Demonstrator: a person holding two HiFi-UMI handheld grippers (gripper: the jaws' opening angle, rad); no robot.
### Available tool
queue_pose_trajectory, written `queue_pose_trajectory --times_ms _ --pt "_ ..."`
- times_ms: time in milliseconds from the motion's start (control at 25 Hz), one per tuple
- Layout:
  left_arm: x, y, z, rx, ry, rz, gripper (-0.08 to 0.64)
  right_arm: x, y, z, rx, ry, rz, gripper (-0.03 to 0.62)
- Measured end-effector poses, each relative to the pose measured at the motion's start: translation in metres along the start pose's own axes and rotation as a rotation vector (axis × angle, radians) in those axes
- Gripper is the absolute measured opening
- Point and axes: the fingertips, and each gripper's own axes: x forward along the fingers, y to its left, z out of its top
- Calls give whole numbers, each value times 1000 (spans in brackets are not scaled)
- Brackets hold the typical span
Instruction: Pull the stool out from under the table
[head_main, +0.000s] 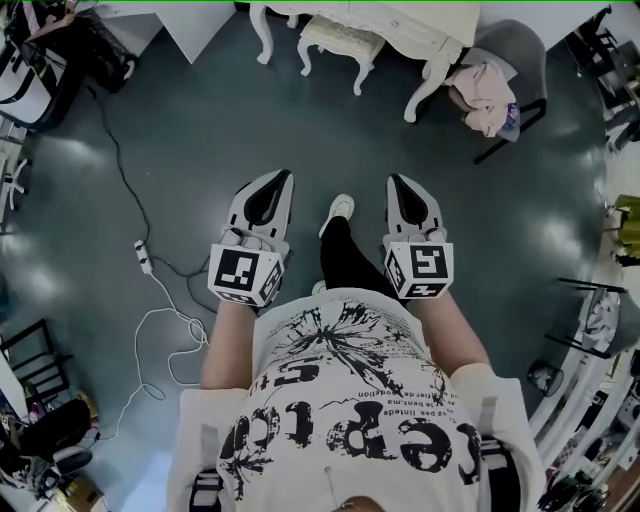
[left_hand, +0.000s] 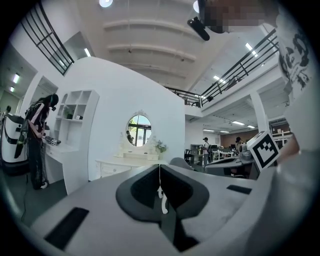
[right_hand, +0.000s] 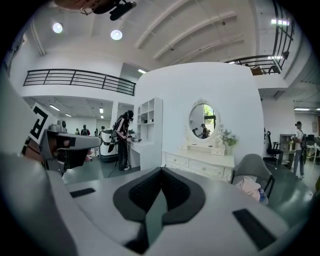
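Both grippers held out over dark grey glossy floor (head_main: 200, 130), well apart from furniture.
Left gripper (head_main: 276, 178): jaws clenched tip to tip, nothing between.
Right gripper (head_main: 398, 182): jaws pressed together, empty.
White carved-leg cushioned stool (head_main: 340, 40) at 12 o'clock, partly under white ornate dressing table (head_main: 420, 25), untouched.
Grey shell chair (head_main: 520, 45) at 1 o'clock holds pink-white cloth bundle (head_main: 484, 92).
White power strip (head_main: 144, 257) with cable on floor at 9 o'clock.

We face the table (head_main: 420, 22) from well back. The stool (head_main: 342, 38) stands under it, a chair (head_main: 522, 48) to its right, a cable (head_main: 150, 318) on the floor at our left.
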Motion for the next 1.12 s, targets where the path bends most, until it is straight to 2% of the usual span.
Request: queue_pose_trajectory --times_ms 200,680,920,1120 --pt "68 51 -3 -22 31 34 21 82 -31 13 -20 7 11 17" --pt "270 143 19 -7 61 6 21 273 -146 48 51 22 -30 17" --pt "333 176 19 -23 80 13 21 330 -187 44 69 66 -58 17" --pt "377 216 6 -45 114 -20 21 380 -203 38 87 108 -109 17"
